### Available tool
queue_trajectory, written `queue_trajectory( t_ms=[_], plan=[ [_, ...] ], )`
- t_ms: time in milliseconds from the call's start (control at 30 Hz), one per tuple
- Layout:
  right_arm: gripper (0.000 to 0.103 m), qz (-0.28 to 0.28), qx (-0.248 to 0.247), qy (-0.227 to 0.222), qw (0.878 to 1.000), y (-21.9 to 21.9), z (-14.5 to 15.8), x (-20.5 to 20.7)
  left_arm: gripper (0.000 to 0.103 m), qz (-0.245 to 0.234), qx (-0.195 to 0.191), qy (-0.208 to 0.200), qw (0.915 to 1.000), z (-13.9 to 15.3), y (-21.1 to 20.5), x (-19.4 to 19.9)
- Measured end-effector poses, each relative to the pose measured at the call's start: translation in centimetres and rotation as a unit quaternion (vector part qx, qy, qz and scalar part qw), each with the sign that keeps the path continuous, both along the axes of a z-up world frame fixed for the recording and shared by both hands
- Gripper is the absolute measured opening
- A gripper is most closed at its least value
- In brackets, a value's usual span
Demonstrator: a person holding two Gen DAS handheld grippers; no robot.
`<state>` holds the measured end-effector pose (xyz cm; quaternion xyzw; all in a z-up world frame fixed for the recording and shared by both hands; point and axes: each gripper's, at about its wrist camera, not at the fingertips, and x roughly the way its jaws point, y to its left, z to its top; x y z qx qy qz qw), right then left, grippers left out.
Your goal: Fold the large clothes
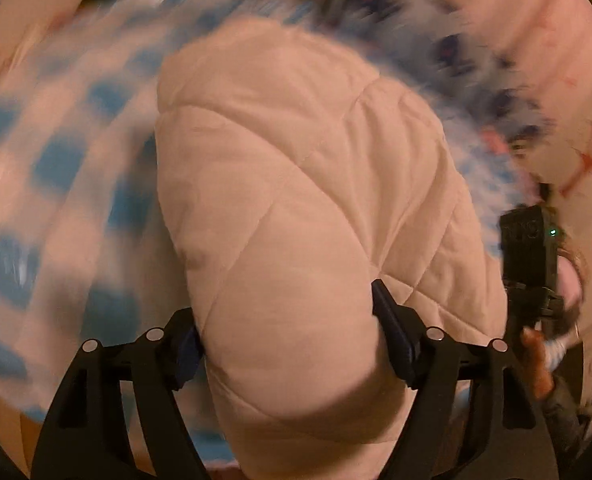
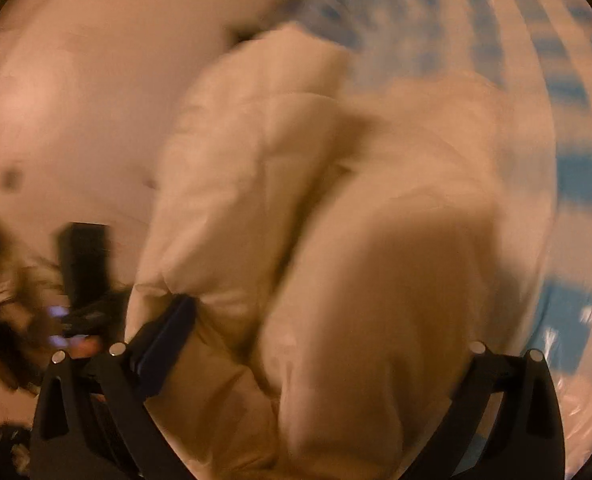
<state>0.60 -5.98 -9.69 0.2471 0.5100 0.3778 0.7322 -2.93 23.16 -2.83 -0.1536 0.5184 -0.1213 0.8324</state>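
Observation:
A cream quilted padded jacket (image 1: pixel 296 168) fills the middle of the left wrist view and hangs over a blue-and-white checked cover (image 1: pixel 56 168). My left gripper (image 1: pixel 286 316) is shut on a thick fold of it, with a dark pad pressing on each side. In the right wrist view the same jacket (image 2: pixel 296 200) bulges between the fingers of my right gripper (image 2: pixel 327 320). Its left pad (image 2: pixel 164 340) lies against the fabric, while the right fingertip is hidden under the bulk. The picture is blurred.
The other hand-held gripper (image 1: pixel 527 256), gripped by a hand, shows at the right edge of the left wrist view. Dark patterned fabric (image 1: pixel 447 48) lies at the back. A pale surface with red marks (image 1: pixel 575 160) is on the right.

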Motion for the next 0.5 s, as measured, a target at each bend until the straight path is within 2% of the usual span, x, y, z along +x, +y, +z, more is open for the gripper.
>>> queue_trajectory(
  t_ms=[33, 67, 100, 133, 200, 233, 333, 433, 500],
  plan=[
    [0.098, -0.009, -0.046, 0.046, 0.998, 0.3, -2.8, 0.3, 0.078, 0.012, -0.013, 0.024, 0.9996, -1.9, 0.9, 0.2],
    [0.098, -0.013, -0.048, 0.072, 0.996, -0.2, -4.3, 0.2, 0.078, 0.025, -0.043, 0.035, 0.9981, -3.3, 2.4, 0.1],
    [0.098, -0.019, -0.033, 0.079, 0.996, -1.3, -5.0, -0.4, 0.078, 0.031, -0.077, 0.031, 0.9961, -3.4, 3.7, -0.3],
    [0.098, -0.030, -0.035, 0.070, 0.997, -2.3, -4.7, -0.8, 0.077, 0.034, -0.083, 0.023, 0.9957, -3.1, 4.3, -0.5],
    [0.098, -0.068, -0.057, 0.033, 0.996, -4.7, -2.5, -1.8, 0.077, 0.043, -0.067, -0.019, 0.9966, -0.5, 5.1, -1.3],
    [0.098, -0.086, -0.066, 0.001, 0.994, -5.4, -0.7, -1.8, 0.077, 0.045, -0.057, -0.055, 0.9958, 1.4, 5.3, -1.4],
    [0.098, -0.101, -0.071, -0.071, 0.990, -4.7, 4.9, -0.5, 0.078, 0.054, -0.048, -0.108, 0.9916, 4.4, 5.4, 0.2],
    [0.098, -0.082, -0.088, -0.124, 0.985, 0.7, 9.6, 2.6, 0.078, 0.061, -0.047, -0.119, 0.9899, 4.8, 4.6, 3.0],
    [0.098, -0.079, -0.158, -0.138, 0.975, 5.7, 9.9, 4.4, 0.078, 0.063, -0.066, -0.105, 0.9903, 4.0, 4.2, 5.0]
  ],
)
